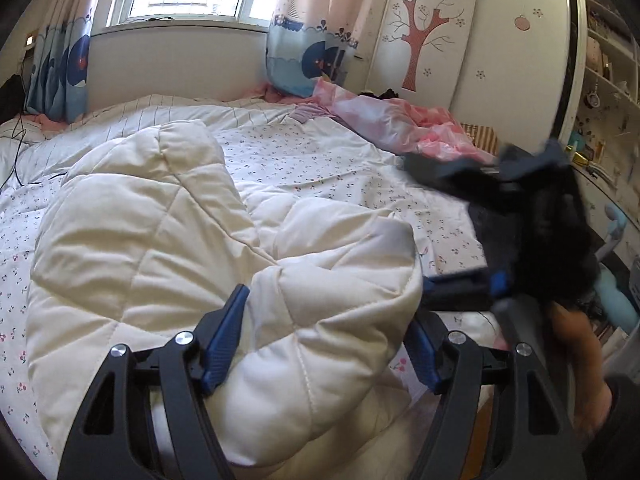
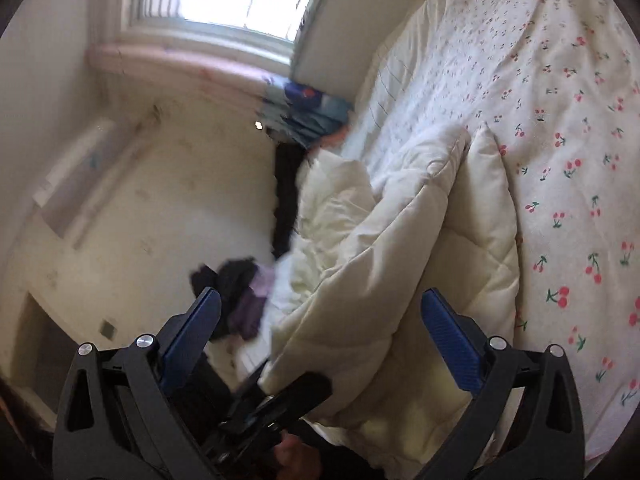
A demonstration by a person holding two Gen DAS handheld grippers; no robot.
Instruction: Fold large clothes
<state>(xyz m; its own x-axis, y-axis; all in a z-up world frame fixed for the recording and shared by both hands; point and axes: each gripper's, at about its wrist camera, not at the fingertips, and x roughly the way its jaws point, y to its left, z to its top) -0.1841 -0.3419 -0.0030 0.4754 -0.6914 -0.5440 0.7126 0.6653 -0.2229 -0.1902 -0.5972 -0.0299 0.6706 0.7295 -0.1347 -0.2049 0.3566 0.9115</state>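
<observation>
A bulky cream quilt [image 1: 160, 240] lies heaped on the bed. In the left wrist view a thick fold of it fills my left gripper [image 1: 328, 308], and both blue pads press into it. The blurred right gripper [image 1: 496, 284] shows at that view's right edge, beside the quilt's corner. In the right wrist view, which is rolled on its side, the quilt [image 2: 380, 280] runs between the fingers of my right gripper [image 2: 320, 294]. It leans toward the right pad [image 2: 452, 344]; the left pad stands apart from it. Below, a hand [image 2: 296, 456] holds the dark left gripper [image 2: 280, 396].
The bed has a cherry-print sheet [image 1: 320, 152] [image 2: 560, 120]. Pink cloth [image 1: 400, 120] and a dark blue garment [image 1: 440, 172] lie at its far right. A window, curtains and a tree-painted wardrobe [image 1: 420, 40] stand behind. Dark clothes [image 2: 236, 292] lie beside the quilt.
</observation>
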